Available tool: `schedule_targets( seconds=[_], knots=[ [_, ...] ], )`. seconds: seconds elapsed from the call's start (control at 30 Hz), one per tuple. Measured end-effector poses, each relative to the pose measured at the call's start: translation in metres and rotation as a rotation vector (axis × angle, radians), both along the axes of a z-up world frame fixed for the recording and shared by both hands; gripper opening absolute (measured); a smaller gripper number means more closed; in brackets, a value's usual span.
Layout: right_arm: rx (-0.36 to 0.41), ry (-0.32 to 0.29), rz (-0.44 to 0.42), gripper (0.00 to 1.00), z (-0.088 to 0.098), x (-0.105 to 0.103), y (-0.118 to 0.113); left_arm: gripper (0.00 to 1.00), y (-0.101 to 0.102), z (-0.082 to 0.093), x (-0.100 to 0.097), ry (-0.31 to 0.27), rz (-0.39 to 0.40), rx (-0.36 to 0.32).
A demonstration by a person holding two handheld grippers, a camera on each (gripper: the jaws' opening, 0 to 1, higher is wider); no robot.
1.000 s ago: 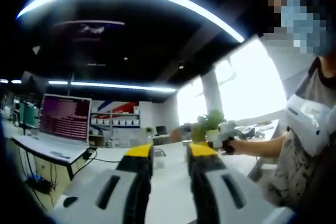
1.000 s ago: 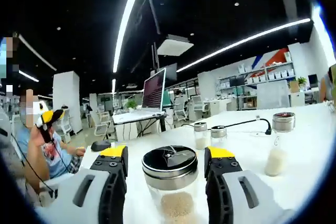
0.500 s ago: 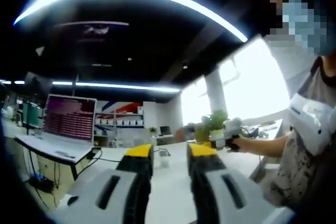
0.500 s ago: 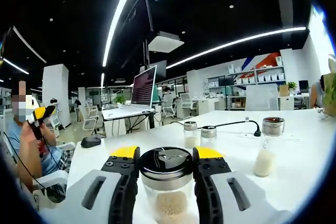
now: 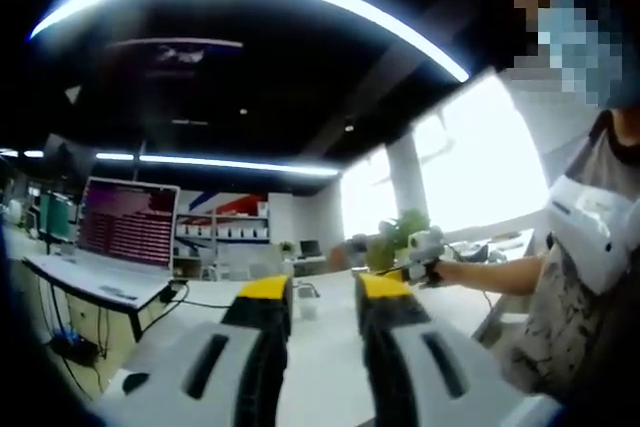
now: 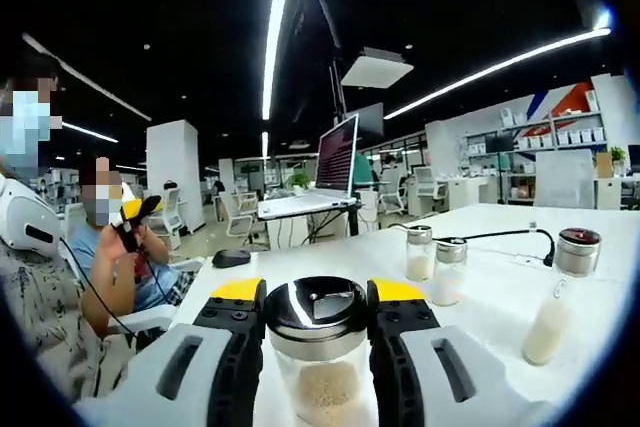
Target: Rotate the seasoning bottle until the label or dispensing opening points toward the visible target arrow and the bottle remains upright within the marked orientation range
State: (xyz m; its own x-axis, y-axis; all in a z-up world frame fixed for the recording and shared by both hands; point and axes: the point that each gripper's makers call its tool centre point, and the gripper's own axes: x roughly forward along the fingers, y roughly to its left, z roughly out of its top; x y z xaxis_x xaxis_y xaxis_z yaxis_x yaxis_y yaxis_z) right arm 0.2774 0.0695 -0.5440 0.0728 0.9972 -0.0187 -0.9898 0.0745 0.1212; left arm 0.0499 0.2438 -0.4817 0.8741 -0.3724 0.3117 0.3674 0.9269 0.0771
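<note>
In the right gripper view, the right gripper (image 6: pixel 318 299) is clenched on a clear glass seasoning bottle with a black and silver lid (image 6: pixel 319 347), which stands upright at the bottom centre of the frame on the white table (image 6: pixel 490 292); both yellow-tipped jaws press the lid's sides. Pale granules fill the lower part of the bottle (the fill line sits well below the lid). To the right of centre stand two small clear shakers with silver caps (image 6: pixel 433 259), side by side and each part full of white powder. A taller clear bottle with a dark cap (image 6: pixel 561 297) stands at the far right, its lower half white with powder. A black cable (image 6: pixel 500 234) arcs behind the shakers, and a black computer mouse (image 6: pixel 231 258) lies near the table's left edge. The tabletop between the held bottle and the shakers is bare. A seated person (image 6: pixel 115 257) at the left holds up a yellow-tipped gripper.

The left gripper view looks elsewhere: the left gripper (image 5: pixel 323 292) points over the white table with its jaws nearly closed on nothing, a narrow gap between them. An open laptop with a purple screen (image 5: pixel 125 227) sits at the left, and a person's hand (image 5: pixel 425 269) at the right of centre holds a small white device beside a green potted plant (image 5: pixel 395 235).
</note>
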Motion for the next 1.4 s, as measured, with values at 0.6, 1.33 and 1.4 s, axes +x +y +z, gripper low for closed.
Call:
schedule_targets(
  seconds=[0.6,1.33,1.4],
  knots=[
    [0.024,0.074,0.268,0.42,-0.001,-0.013,0.003,0.27,-0.003,-0.004,0.004,0.018,-0.016,0.003],
    [0.171,0.015,-0.753,0.34,0.042,0.154,-0.126,0.27,-0.004,-0.003,0.006,0.014,-0.005,-0.004],
    [0.138,0.02,-0.814,0.36,0.032,0.165,-0.133,0.27,-0.002,-0.003,0.006,0.015,0.003,-0.005]
  ],
)
